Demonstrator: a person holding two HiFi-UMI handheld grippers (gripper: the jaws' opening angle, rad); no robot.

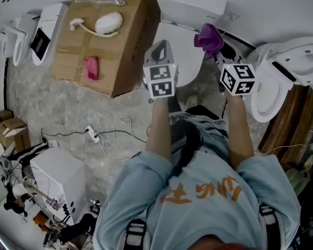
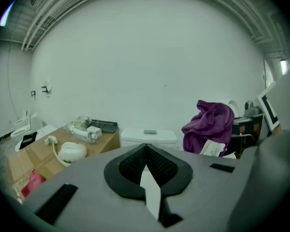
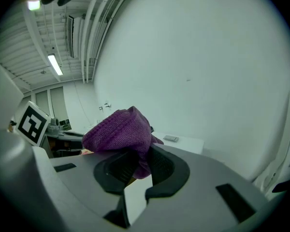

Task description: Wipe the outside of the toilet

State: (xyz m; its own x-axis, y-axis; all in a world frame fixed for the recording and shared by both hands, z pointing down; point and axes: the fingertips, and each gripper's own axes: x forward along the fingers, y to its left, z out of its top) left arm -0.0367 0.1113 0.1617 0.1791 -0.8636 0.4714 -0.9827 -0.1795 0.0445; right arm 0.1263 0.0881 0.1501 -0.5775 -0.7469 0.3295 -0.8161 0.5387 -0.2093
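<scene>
The white toilet (image 1: 190, 7) stands against the wall, beside a cardboard box (image 1: 120, 46). The right gripper (image 3: 137, 166) is clamped on a purple cloth (image 3: 118, 129) near the toilet's tank; the left gripper (image 2: 145, 151) has its jaws together, empty

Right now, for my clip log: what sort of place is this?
Probably a workshop or storeroom, not a bathroom: a toilet ahead, a second toilet beside it, a cardboard box on the floor.

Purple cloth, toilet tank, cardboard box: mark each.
purple cloth (image 1: 209, 38), head view, middle of the bunch.
toilet tank (image 1: 189, 7), head view, lid top.
cardboard box (image 1: 120, 56), head view, bare top face.
</scene>
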